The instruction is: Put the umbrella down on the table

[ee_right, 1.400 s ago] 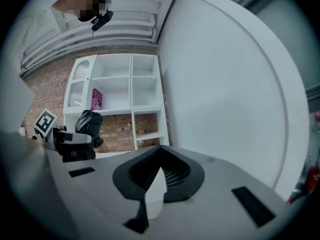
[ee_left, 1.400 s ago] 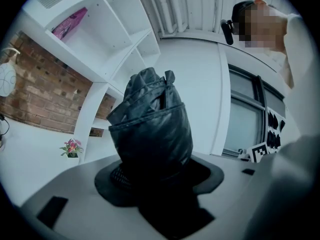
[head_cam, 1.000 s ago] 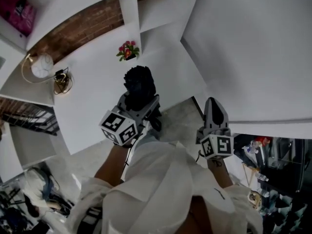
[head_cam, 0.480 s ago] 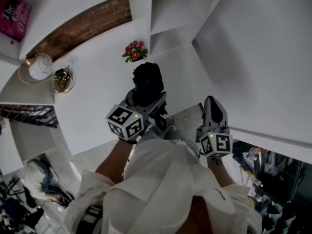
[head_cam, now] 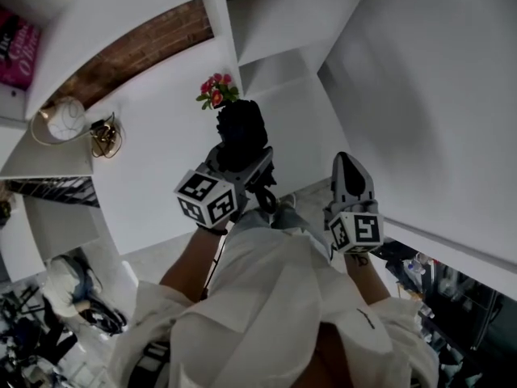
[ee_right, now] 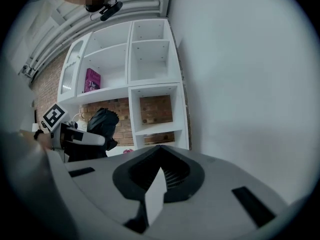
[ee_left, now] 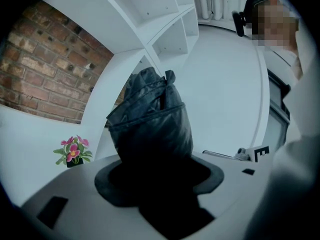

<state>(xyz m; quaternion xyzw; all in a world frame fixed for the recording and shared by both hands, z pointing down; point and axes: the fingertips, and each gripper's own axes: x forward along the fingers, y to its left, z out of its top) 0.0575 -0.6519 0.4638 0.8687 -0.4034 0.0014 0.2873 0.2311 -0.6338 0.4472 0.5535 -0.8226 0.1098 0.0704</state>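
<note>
I keep my left gripper (head_cam: 241, 166) clamped wide on the folded black fabric umbrella (head_cam: 241, 132), the bundle projecting beyond its fingertips towards the white table (head_cam: 153, 168), ready for lowering. My right gripper (head_cam: 352, 180) has its fingers together, empty.

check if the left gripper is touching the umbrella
Touching: the left gripper view shows the left gripper closed on the black umbrella.

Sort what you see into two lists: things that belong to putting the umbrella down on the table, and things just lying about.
Part of the job:
umbrella
left gripper, shut on it
table

Lying about:
flowers
pink book
shelves
right gripper, shut and empty
</note>
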